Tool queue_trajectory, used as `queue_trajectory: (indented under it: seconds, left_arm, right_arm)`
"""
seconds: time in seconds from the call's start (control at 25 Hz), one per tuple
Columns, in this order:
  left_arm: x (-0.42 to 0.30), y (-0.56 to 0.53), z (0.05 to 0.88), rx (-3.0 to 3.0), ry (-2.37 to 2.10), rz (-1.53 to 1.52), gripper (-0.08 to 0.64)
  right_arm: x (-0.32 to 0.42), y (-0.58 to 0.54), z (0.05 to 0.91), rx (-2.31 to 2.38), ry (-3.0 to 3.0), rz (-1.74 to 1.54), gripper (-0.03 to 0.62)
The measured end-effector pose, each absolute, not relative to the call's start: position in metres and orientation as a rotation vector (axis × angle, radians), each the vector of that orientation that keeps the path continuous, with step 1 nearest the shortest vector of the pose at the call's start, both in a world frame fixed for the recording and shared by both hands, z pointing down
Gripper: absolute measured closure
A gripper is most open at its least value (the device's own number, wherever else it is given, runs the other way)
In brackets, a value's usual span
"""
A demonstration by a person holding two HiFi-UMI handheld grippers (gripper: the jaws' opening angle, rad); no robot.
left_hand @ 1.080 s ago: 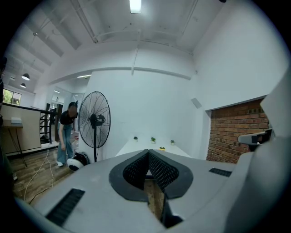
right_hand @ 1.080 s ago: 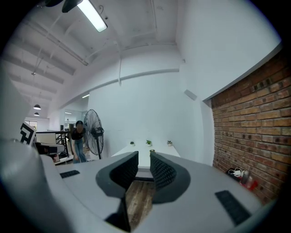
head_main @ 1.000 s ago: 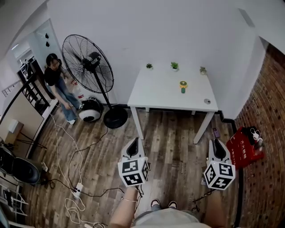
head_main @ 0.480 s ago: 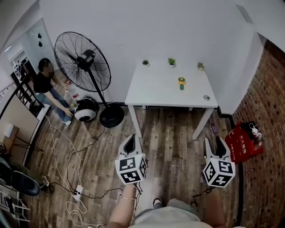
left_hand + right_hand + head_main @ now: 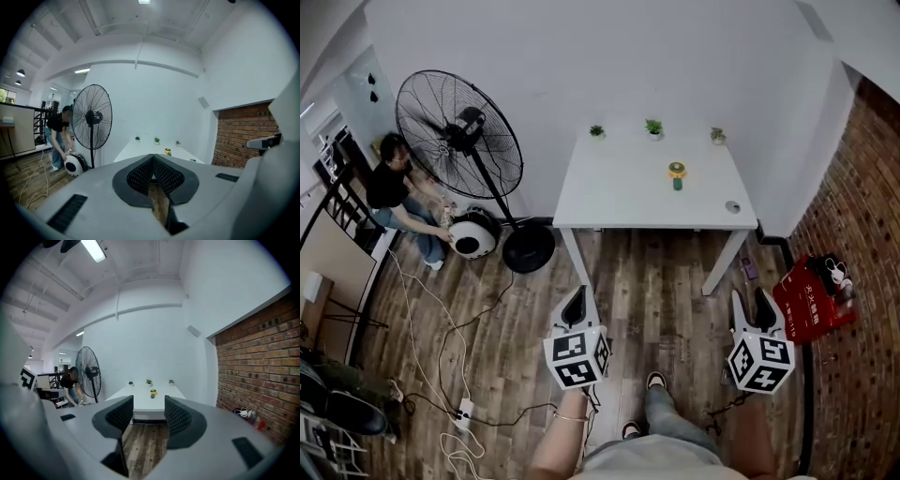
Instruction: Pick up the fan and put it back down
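Bare floor (image 5: 661, 281) leads to the worktop (image 5: 609, 197). There is room all round the little fan (image 5: 677, 174); three plants (image 5: 653, 127) stand behind.

White table (image 5: 619, 202) carries three potted plants (image 5: 653, 127) along its far edge, a yellow fan (image 5: 677, 174) mid-table, a disc (image 5: 732, 206) near right

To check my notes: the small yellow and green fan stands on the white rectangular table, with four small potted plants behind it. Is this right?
Only three small potted plants stand there, not four; the head view shows it. The small yellow and green fan is on the white rectangular table.
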State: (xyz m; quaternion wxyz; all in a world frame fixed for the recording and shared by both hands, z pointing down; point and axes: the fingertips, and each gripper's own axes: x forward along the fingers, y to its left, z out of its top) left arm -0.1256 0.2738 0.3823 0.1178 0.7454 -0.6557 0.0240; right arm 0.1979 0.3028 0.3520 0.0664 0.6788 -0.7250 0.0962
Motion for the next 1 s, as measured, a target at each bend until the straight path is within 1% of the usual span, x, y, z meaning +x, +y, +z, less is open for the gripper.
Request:
queue_trajectory:
  seconds: [0.56, 1.0]
  left_arm:
    - [-0.094, 0.129, 0.357, 2.167, -1.995, 0.068, 0.548]
    - [-0.078, 0.055, 0.360, 2.134, -2.026, 0.084, 0.548]
  right_arm:
    - [0.236, 0.145, 0.336, 2.007, -2.246, 0.289, 0.385]
    - [0.246, 0.059, 0.337, 1.969, -2.297, 0.312, 0.384]
